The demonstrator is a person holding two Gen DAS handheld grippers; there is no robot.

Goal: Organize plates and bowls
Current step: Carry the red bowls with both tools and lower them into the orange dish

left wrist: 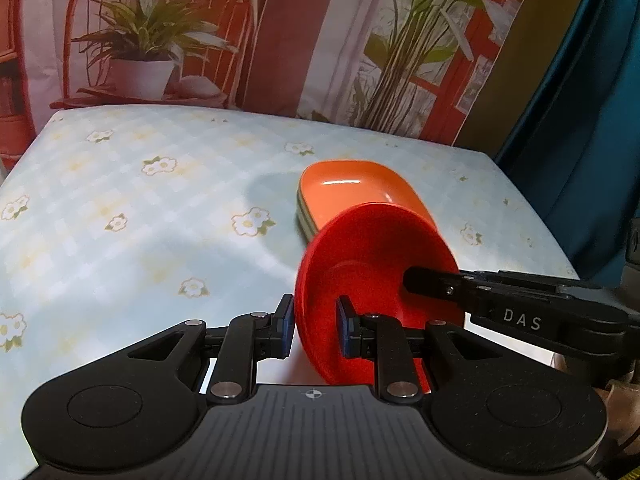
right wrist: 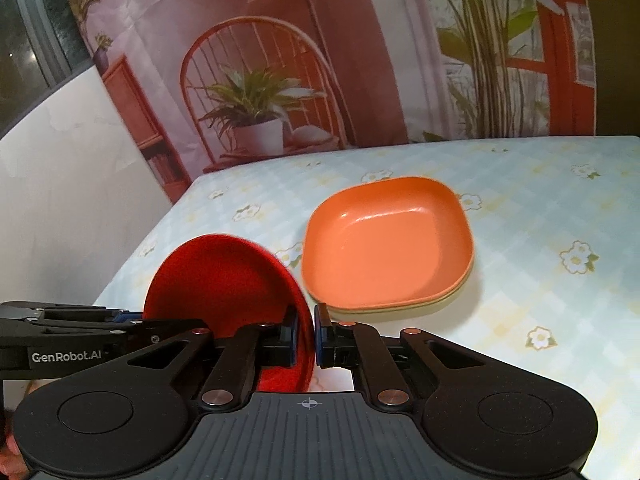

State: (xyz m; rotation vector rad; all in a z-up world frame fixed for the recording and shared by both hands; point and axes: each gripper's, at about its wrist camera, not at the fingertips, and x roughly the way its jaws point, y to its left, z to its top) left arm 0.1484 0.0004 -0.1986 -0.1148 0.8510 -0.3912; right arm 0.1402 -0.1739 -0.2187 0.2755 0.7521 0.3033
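While both claws clamp the red bowl (right wrist: 224,280), left claw (left wrist: 316,324) near "DAS", right claw (right wrist: 306,334) beside "GenRobot.AI".

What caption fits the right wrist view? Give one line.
Both grippers, right and left, clamp a tilted red bowl beside stacked orange plates.

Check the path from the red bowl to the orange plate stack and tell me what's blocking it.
Nothing visible blocks it. The red bowl hangs tilted, clamped at its rim by both the left gripper and the right gripper. Only bare tablecloth lies between it and the plate stack, whose top plate is empty.
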